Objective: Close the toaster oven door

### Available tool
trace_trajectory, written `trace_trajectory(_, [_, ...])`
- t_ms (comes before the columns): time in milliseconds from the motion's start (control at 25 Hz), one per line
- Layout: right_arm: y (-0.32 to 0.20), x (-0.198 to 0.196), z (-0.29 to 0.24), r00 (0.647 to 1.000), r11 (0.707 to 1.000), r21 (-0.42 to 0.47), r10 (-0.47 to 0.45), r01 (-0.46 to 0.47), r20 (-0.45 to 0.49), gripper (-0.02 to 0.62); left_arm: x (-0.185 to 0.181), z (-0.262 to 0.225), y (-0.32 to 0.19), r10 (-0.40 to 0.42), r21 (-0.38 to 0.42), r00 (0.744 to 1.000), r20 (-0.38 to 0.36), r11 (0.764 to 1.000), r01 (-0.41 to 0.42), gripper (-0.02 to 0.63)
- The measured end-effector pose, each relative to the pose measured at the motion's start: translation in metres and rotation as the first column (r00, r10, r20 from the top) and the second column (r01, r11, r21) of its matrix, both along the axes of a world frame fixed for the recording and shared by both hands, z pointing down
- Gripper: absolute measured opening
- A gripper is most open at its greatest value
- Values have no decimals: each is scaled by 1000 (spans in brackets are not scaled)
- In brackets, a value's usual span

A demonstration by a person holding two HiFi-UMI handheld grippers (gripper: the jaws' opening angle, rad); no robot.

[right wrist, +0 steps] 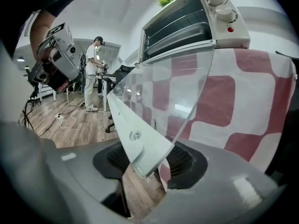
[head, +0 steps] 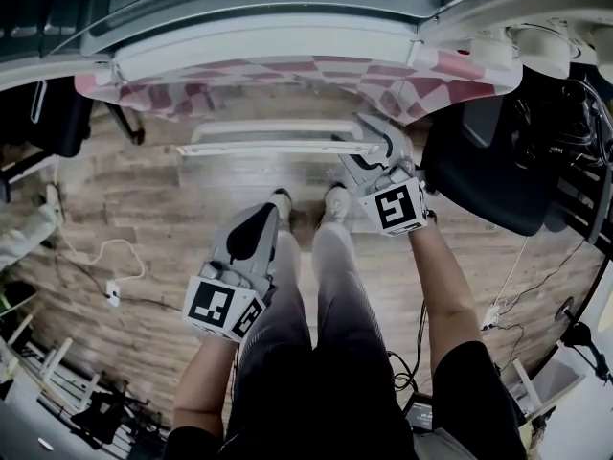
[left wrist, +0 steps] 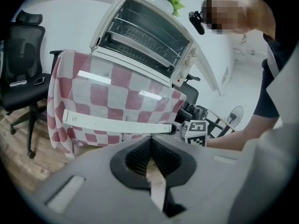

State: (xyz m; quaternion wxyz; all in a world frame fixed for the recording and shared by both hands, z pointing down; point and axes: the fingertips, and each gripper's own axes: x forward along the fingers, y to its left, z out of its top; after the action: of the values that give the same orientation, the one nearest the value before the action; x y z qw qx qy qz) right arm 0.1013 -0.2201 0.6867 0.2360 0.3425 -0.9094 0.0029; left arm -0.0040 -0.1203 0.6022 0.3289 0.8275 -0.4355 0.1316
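Note:
A white toaster oven [head: 259, 60] [left wrist: 145, 36] [right wrist: 187, 17] stands on a table draped with a red-and-white checked cloth [head: 450, 80] [left wrist: 60, 101]. Its glass door [left wrist: 121, 90] [right wrist: 177, 92] hangs open, tilted down and outward. The white bar handle [head: 268, 144] [left wrist: 117, 124] [right wrist: 135, 134] runs along the door's free edge. My right gripper [head: 369, 149] [left wrist: 180, 127] [right wrist: 147, 164] holds the handle's right end between its jaws. My left gripper [head: 266, 217] [left wrist: 152, 157] [right wrist: 56, 64] hangs lower, apart from the door, shut with nothing in it.
Black office chairs stand at the left [left wrist: 23, 73] and right [head: 488, 161] of the table. Cables and a power strip [head: 110, 290] lie on the wood floor. A person [right wrist: 92, 73] stands far back in the room. A fan [left wrist: 233, 115] is behind.

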Motion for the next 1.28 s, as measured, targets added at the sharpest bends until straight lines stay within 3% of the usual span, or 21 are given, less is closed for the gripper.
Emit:
trace_trajectory(160, [9,-2,-6,999,1000,1,-24,24,-37,207,-2,-6,1,11,3,1000,-2,1000,-11,14])
trace_trajectory(480, [31,-2,-24,999,1000,-26,12,-13,-40,206,-10,-26,13,43,12,999,1,999,-43,14])
trace_trajectory(720, [51,-5,-45,998,999,-30,-24,22,-62,206,-4,-44,24,77,15,997,-12,997,-76,14])
trace_trajectory(1280, [89,-15,-117,991,986,-167,-4,26,131,216,-13,-107,37,109,91,994,-25,990,-106,14])
